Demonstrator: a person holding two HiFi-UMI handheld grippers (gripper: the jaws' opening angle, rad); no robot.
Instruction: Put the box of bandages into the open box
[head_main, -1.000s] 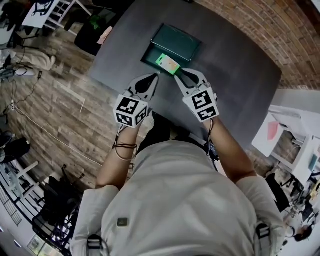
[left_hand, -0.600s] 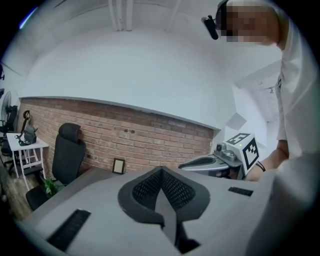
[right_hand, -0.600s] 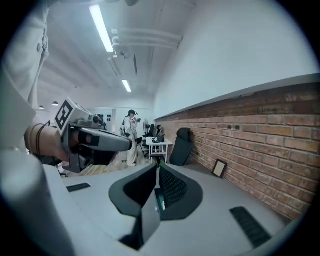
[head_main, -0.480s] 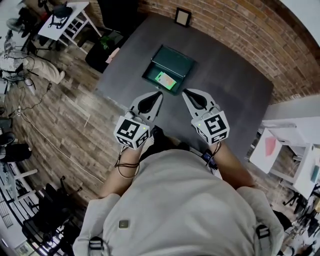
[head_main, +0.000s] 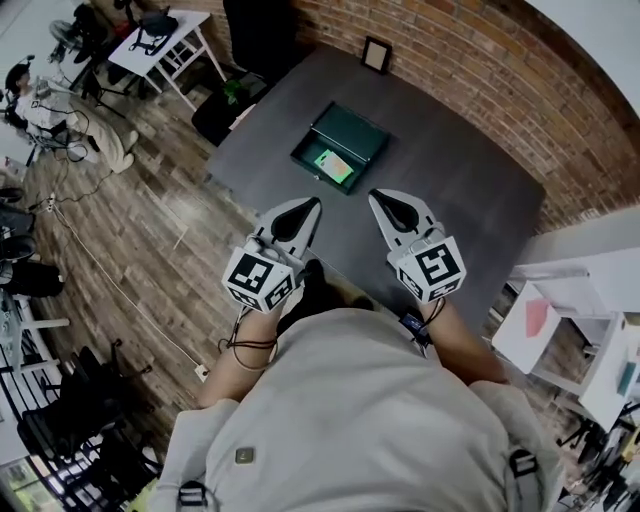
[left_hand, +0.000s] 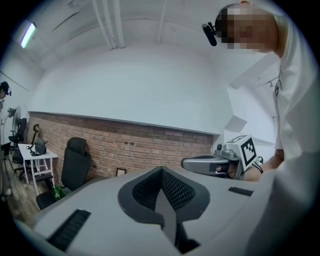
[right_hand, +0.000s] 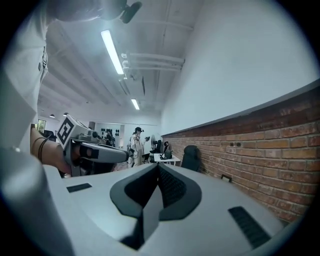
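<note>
The dark green open box (head_main: 368, 127) lies on the grey table (head_main: 460, 200), far ahead of both grippers. The box of bandages (head_main: 334, 166), light green with an orange corner, lies flat inside it. My left gripper (head_main: 312, 203) and right gripper (head_main: 378, 196) hang side by side nearer to me, raised well clear of the box. In the left gripper view the left gripper (left_hand: 161, 172) is shut and empty, pointing at the brick wall. The right gripper (right_hand: 159, 170) is likewise shut with nothing in it.
A small picture frame (head_main: 376, 54) leans on the brick wall at the table's far edge. A black office chair (head_main: 255, 30) and a white side table (head_main: 165, 40) stand to the left, white shelves (head_main: 570, 320) to the right. Wooden floor lies left of the table.
The right gripper has let go of the bandage box, which now lies in the open box, and has shut. Both grippers have drawn back and up from the box.
</note>
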